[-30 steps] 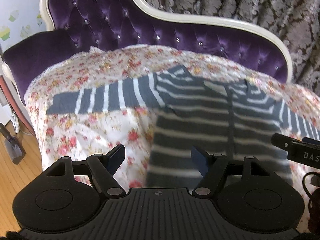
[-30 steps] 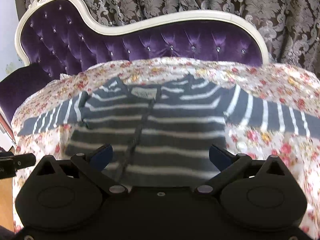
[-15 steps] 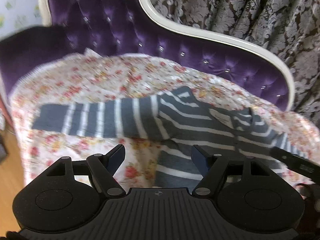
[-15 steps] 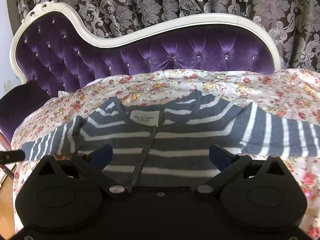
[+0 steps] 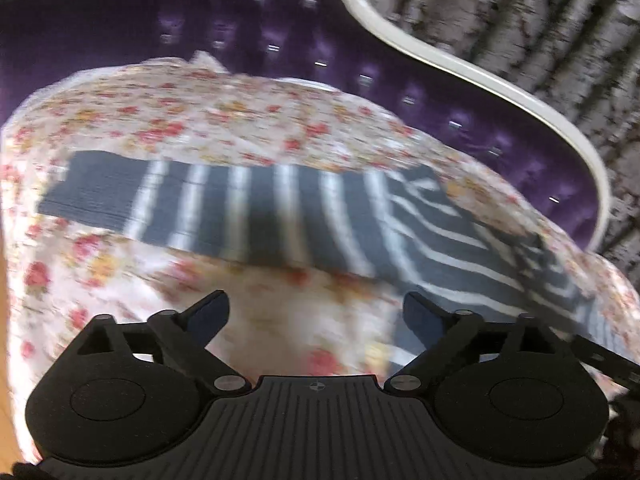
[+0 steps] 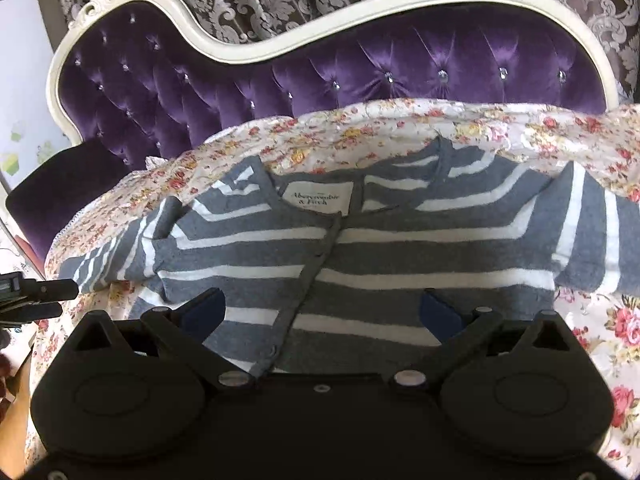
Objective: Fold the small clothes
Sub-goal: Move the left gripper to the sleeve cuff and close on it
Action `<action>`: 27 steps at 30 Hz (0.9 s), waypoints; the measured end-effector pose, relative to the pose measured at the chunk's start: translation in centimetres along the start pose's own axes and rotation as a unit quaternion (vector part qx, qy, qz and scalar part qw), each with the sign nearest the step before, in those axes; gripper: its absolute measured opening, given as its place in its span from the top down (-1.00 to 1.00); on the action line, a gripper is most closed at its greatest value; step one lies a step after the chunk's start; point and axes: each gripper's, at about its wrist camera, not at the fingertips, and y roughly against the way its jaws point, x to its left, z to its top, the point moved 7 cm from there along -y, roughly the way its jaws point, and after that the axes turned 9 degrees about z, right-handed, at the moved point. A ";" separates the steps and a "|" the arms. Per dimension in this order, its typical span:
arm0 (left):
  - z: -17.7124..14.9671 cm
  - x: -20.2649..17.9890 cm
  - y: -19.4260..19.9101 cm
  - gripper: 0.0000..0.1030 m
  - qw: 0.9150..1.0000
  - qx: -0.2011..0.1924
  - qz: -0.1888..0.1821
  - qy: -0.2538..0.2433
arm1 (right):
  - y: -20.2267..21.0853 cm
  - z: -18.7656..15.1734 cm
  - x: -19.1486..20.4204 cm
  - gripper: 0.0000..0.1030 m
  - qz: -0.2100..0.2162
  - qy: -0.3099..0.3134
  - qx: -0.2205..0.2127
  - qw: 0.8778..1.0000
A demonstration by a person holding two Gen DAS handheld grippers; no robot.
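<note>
Left view has swung over since a second ago: the striped cardigan [image 5: 256, 216] sleeve now crosses mid-frame on the floral sheet [image 5: 200, 120], and the left hand-held gripper [image 5: 316, 314] just spread wider, nothing between its jaws. Right view: right hand-held gripper [image 6: 324, 308] gapes empty over the cardigan's body, lower centre.

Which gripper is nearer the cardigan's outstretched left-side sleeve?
Left. The left gripper hangs open just short of the sleeve; the right gripper, open, is over the cardigan's body.
</note>
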 end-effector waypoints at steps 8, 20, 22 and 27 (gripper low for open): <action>2.7 8.2 -2.7 -0.87 0.995 0.005 0.032 0.096 | 0.0 0.3 0.0 -0.99 0.008 0.002 -0.003 1.000; 4.5 11.7 -5.5 -0.87 0.992 -0.010 0.024 0.125 | -0.4 0.0 0.0 -0.99 0.011 0.001 0.004 1.000; 4.9 12.0 -6.1 -0.85 0.991 -0.009 0.020 0.133 | -0.5 -0.1 0.0 -0.99 0.011 0.002 0.007 1.000; 5.7 12.8 -6.6 -0.53 0.987 -0.032 0.029 0.157 | -0.6 -0.3 0.3 -0.99 0.014 0.006 0.010 1.000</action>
